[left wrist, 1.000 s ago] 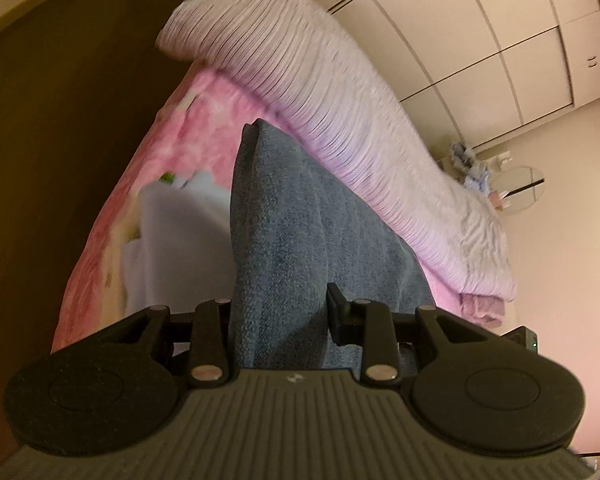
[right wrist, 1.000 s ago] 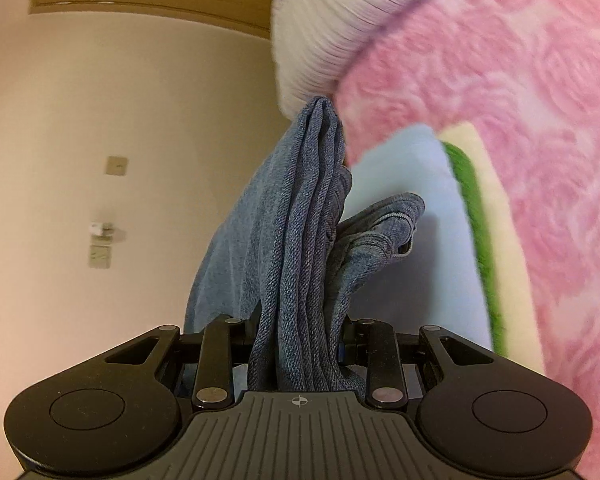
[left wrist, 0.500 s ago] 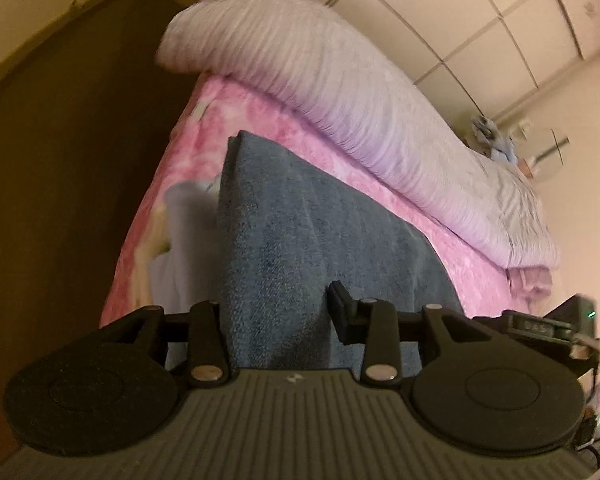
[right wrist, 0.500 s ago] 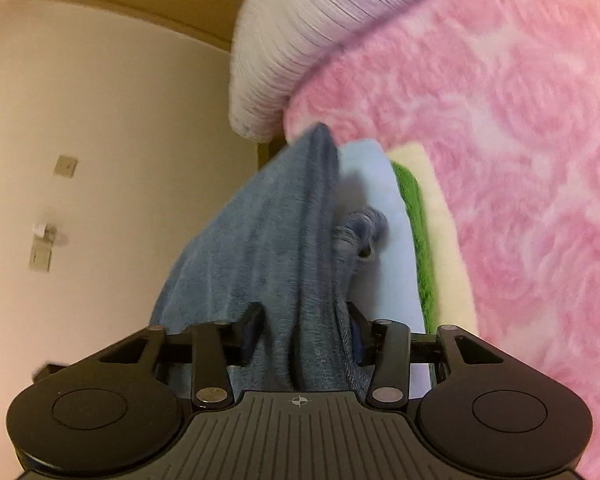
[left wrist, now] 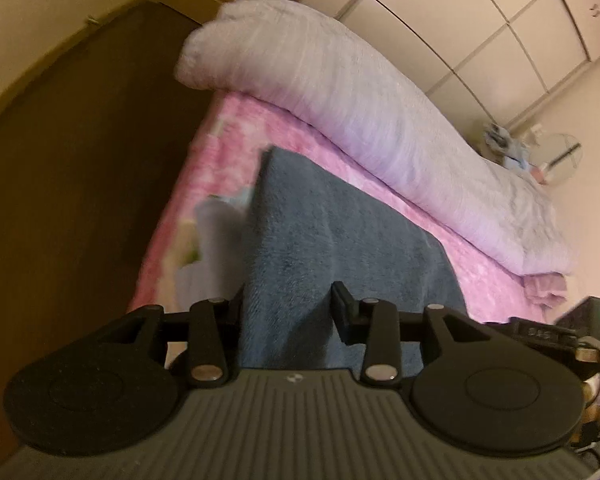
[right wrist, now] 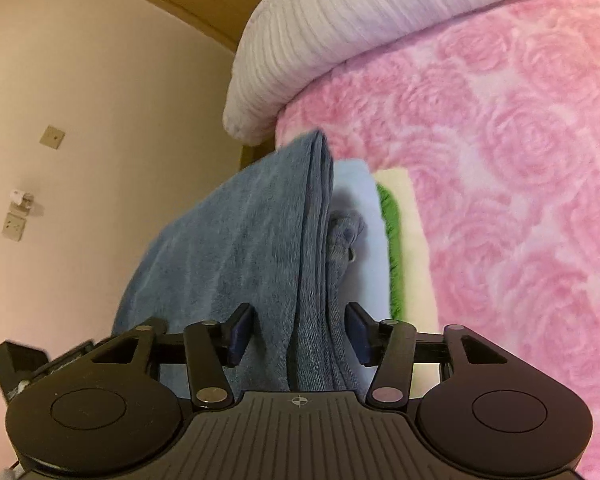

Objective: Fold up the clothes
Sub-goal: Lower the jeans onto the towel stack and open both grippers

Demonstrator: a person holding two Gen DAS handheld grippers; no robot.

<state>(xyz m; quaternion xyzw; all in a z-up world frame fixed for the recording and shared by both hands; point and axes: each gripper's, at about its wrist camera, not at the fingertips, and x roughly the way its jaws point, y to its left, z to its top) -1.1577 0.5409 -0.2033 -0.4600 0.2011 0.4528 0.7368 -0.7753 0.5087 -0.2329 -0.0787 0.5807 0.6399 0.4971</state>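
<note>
A folded blue denim garment (left wrist: 332, 240) is held between both grippers above a pink rose-patterned bed (right wrist: 520, 160). My left gripper (left wrist: 286, 312) is shut on one end of it. My right gripper (right wrist: 298, 332) is shut on the other end (right wrist: 260, 248), where its layered folded edges (right wrist: 320, 264) show. The garment hangs flat, stretched between the two grippers. Under it on the bed lie a light blue folded garment (right wrist: 360, 216) and a green and cream folded item (right wrist: 404, 240). The light blue garment also shows in the left wrist view (left wrist: 216, 236).
A rolled white-lilac ribbed quilt (left wrist: 380, 120) lies along the far side of the bed; it also shows in the right wrist view (right wrist: 340, 24). A dark wooden headboard (left wrist: 80, 180) stands at the left. White wardrobe doors (left wrist: 500, 20) line the far wall.
Both grippers have swung the denim garment from hanging edge-on to lying flatter and lower over the bed. The folded light blue and green pile now sits closer beneath it.
</note>
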